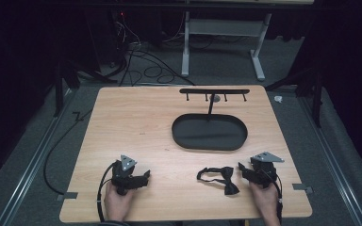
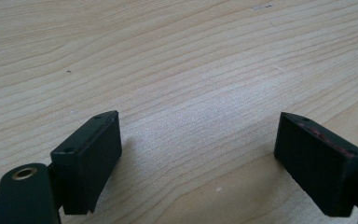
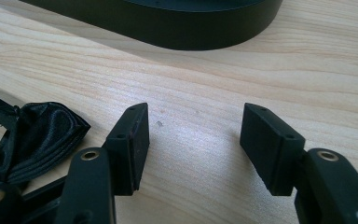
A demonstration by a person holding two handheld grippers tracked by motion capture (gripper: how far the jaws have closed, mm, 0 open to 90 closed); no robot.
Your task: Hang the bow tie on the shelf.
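Lying near the right gripper: a black bow tie point(image 1: 219, 178), in the lower right of the high view, on the wooden table point(image 1: 136, 122).
Bow tie look: glossy black satin, its folded wing catching soft highlights in the right gripper view point(image 3: 37, 140) at the left edge of that frame; a thin black strap loops off it toward the frame's left in the high view.
Bow tie shape: one wing points down and right, the band curls into a loose loop; it lies flat and crumpled, not tied neatly.
Right gripper point(image 1: 243, 170): at lower right of the high view, held by a hand; jaws spread wide with only bare wood between them, the bow tie just beside the left-hand jaw, not gripped.
Left gripper point(image 1: 146, 176): at lower left of the high view, held by the other hand; jaws stand wide apart over bare table, nothing between them.
Tray point(image 1: 179, 136): black oval dish at centre of the high view, well apart from the bow tie; its dark wall runs along the top of the right gripper view.
Rack point(image 1: 214, 91): black bar with small hooks on a post rising from the tray's far side.
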